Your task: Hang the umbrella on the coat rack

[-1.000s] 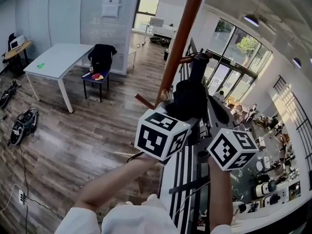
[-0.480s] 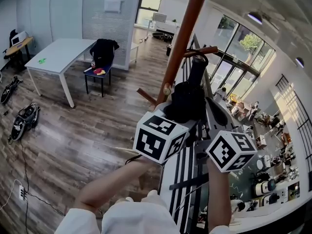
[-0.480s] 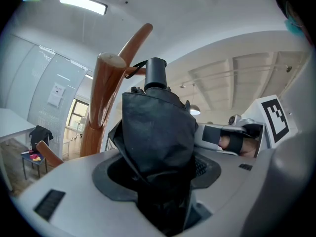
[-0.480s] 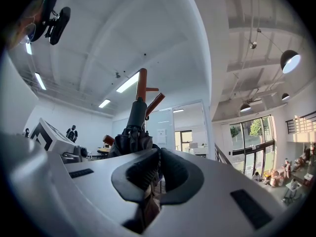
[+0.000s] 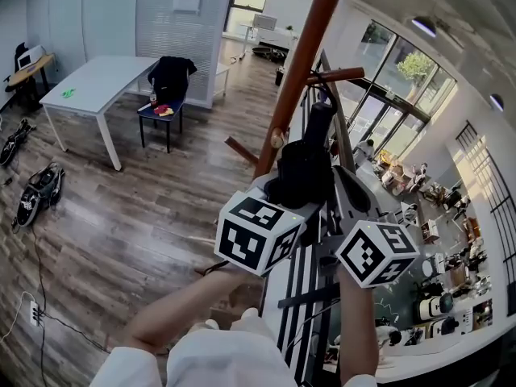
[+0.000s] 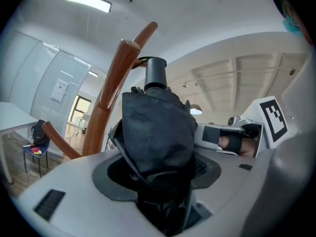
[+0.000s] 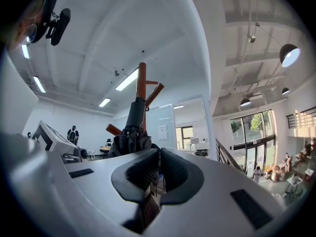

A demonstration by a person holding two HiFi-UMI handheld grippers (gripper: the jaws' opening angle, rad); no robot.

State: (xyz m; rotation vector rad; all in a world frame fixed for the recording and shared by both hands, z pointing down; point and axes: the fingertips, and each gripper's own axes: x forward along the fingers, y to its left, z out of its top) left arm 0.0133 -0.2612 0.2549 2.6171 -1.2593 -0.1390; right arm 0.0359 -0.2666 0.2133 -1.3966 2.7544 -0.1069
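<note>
**Head view:** camera above the scene, facing forward and steeply down; the brown wooden coat-rack pole [image 5: 300,71] rises close towards it, over a distant wood-plank floor [image 5: 121,216]. **Left gripper view:** camera on the left gripper [image 6: 159,174], sighting level along the jaws, hard against the folded black fabric umbrella [image 6: 158,127]. **Right gripper view:** camera on the right gripper [image 7: 158,169], likewise level, umbrella just ahead to the left. All three views share pole and umbrella; each gripper view catches the other gripper.
</note>
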